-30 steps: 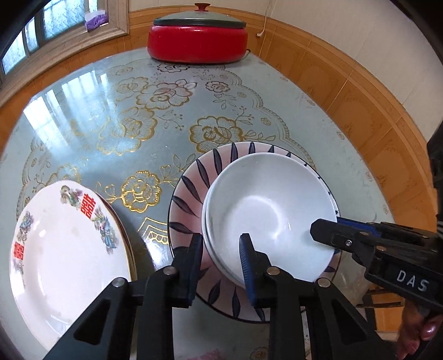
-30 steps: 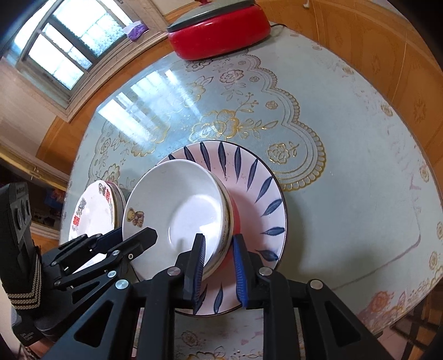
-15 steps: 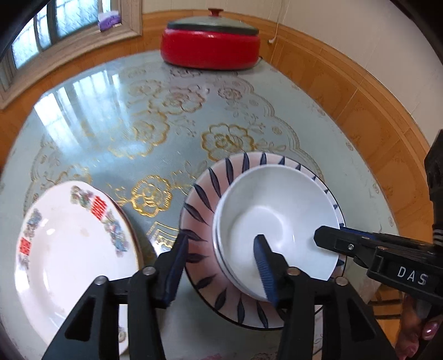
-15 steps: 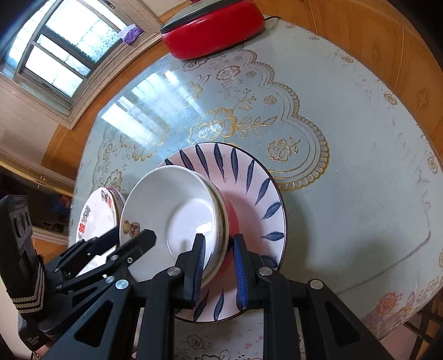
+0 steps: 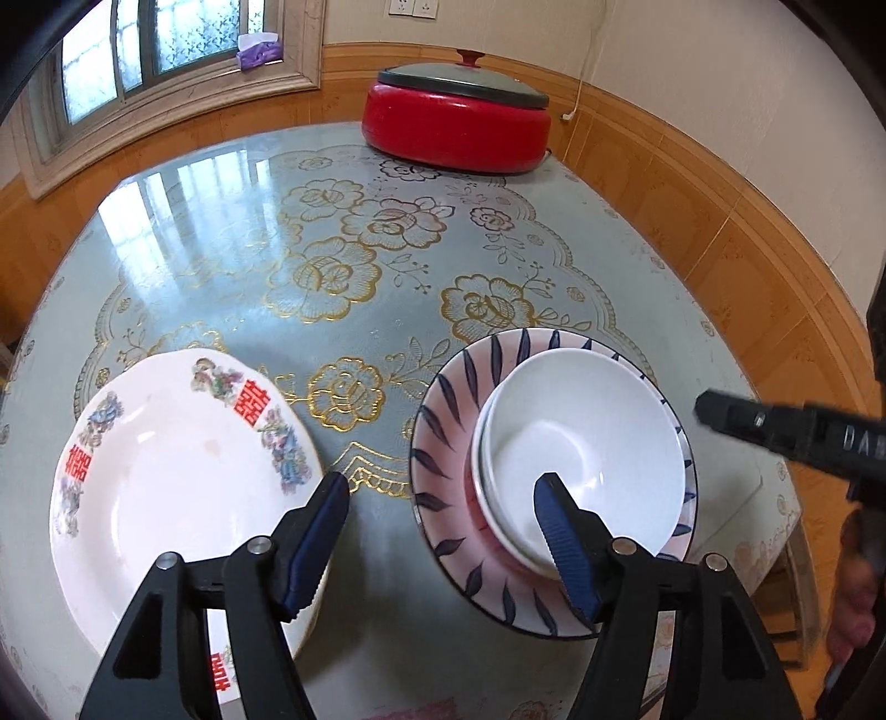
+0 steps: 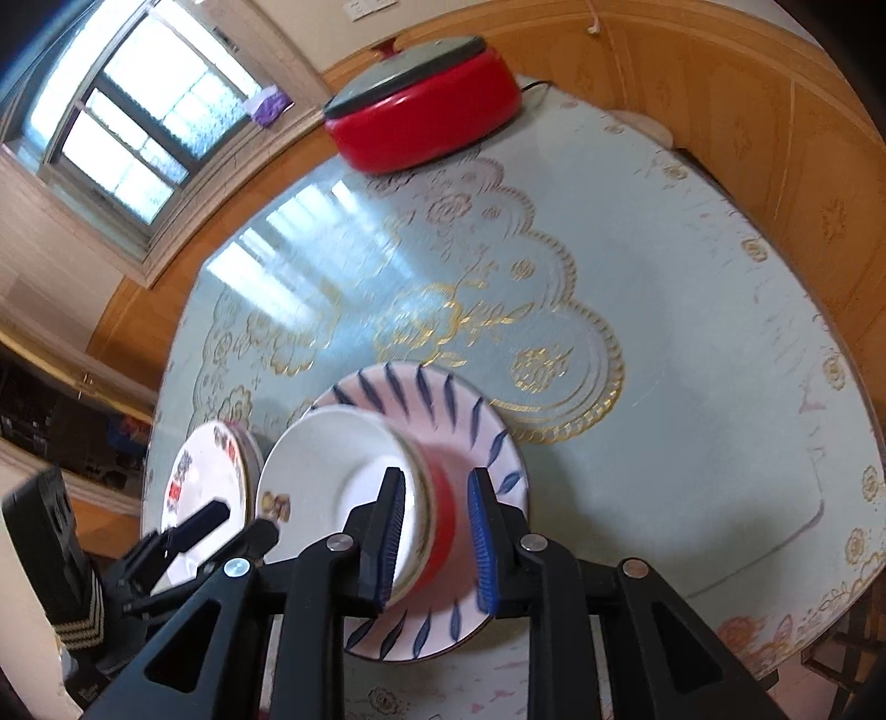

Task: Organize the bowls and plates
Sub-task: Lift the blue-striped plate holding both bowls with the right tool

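While left gripper [image 5: 443, 520] jaws just spreading wide, empty, right gripper [image 6: 434, 534] opening slightly, straddling white bowls [image 6: 332, 487] rim on striped plate [image 6: 470, 410].

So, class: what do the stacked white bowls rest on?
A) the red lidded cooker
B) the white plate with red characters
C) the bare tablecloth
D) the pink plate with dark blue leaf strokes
D: the stacked white bowls sit inside the pink plate with dark blue leaf strokes, whose rim shows around them.

A round bench [image 5: 387, 266] with a pale blue, gold-flowered cover stands by a wood-panelled wall [image 5: 720, 232]. A bright window [image 5: 138, 50] sits at 11 o'clock, a red pot [image 5: 457, 133] at 12.
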`<action>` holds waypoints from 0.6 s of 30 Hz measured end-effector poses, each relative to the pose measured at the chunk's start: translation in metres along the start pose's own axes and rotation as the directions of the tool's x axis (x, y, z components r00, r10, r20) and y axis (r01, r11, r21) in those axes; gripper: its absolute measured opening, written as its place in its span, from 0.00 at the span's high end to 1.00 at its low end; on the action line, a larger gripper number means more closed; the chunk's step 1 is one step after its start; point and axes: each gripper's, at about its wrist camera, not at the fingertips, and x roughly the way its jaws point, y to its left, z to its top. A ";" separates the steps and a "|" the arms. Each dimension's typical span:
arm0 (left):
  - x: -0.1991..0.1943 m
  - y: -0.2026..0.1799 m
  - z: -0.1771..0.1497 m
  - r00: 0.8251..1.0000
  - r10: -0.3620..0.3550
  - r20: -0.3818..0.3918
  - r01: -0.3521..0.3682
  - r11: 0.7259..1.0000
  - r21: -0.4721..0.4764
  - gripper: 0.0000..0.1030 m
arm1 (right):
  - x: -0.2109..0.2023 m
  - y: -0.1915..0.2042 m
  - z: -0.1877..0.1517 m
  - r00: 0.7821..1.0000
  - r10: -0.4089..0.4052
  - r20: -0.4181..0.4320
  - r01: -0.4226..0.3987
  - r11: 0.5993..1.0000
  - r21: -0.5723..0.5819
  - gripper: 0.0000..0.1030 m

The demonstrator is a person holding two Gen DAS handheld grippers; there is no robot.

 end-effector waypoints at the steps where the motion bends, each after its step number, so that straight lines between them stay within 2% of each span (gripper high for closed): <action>1: -0.001 0.000 -0.001 1.000 0.002 0.005 -0.002 1.000 0.001 0.32 | 0.000 -0.003 0.002 1.000 -0.016 0.007 0.016 1.000 0.001 0.73; 6: -0.003 0.003 -0.005 1.000 0.013 0.010 -0.013 1.000 -0.005 0.30 | 0.013 -0.016 0.007 0.995 -0.096 0.009 0.097 0.995 -0.036 0.71; 14: -0.010 0.005 -0.007 0.999 0.031 0.029 -0.031 1.000 -0.001 0.29 | 0.044 -0.026 0.002 0.996 -0.061 -0.072 0.055 0.995 -0.078 0.72; 18: -0.010 0.005 -0.008 0.999 0.038 0.029 -0.038 0.999 0.004 0.29 | 0.057 -0.029 0.000 0.994 -0.047 -0.099 0.039 0.996 -0.082 0.82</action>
